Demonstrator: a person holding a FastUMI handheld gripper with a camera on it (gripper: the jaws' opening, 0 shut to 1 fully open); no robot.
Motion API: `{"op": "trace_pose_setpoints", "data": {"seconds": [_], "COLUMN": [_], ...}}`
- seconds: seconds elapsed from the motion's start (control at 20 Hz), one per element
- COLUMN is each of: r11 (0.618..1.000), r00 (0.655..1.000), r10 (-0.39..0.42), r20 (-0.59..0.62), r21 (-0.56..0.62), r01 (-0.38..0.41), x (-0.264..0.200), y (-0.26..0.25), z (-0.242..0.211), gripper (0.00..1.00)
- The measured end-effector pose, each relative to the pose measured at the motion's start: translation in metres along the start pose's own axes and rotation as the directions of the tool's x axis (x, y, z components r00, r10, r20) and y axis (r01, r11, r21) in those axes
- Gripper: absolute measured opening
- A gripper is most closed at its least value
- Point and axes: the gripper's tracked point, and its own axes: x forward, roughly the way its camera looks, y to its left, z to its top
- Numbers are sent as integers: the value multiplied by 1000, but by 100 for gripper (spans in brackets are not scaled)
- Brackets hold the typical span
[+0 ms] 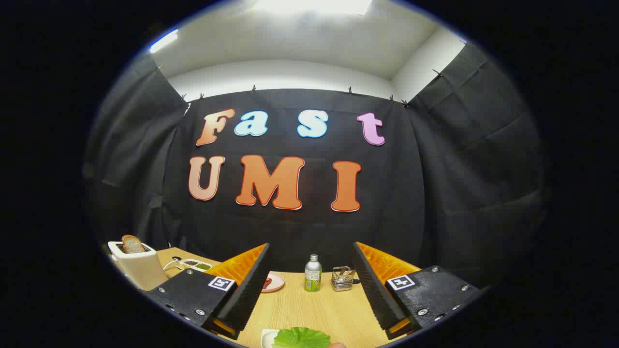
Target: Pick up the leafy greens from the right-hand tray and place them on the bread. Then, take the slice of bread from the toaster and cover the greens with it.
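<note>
My gripper (310, 251) is open, its two fingers spread wide above the wooden table (319, 309) with nothing between them. Leafy greens (301, 337) lie on a white tray (267, 337) low between the fingers, close under them. A white toaster (138, 266) stands at the far left of the table beyond the left finger, with a slice of brown bread (131, 244) sticking up from its slot. A small pink plate (274, 282) sits just past the left finger, partly hidden by it; what lies on it is unclear.
A small green-labelled bottle (313, 273) and a wire holder (342, 279) stand at the table's back edge between the fingers. A divided white dish of condiments (194, 265) lies next to the toaster. Black cloth walls close the booth behind.
</note>
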Motion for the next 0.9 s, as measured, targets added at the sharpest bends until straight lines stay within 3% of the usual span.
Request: {"op": "trace_pose_setpoints", "data": {"seconds": [0.6, 0.9], "r11": [1000, 999], "r00": [1000, 999], "r10": [3, 42], "r20": [2, -2], "r21": [16, -4], "r01": [-3, -42], "x": [2, 3], "y": [6, 16], "z": [6, 2], "gripper": [98, 98]}}
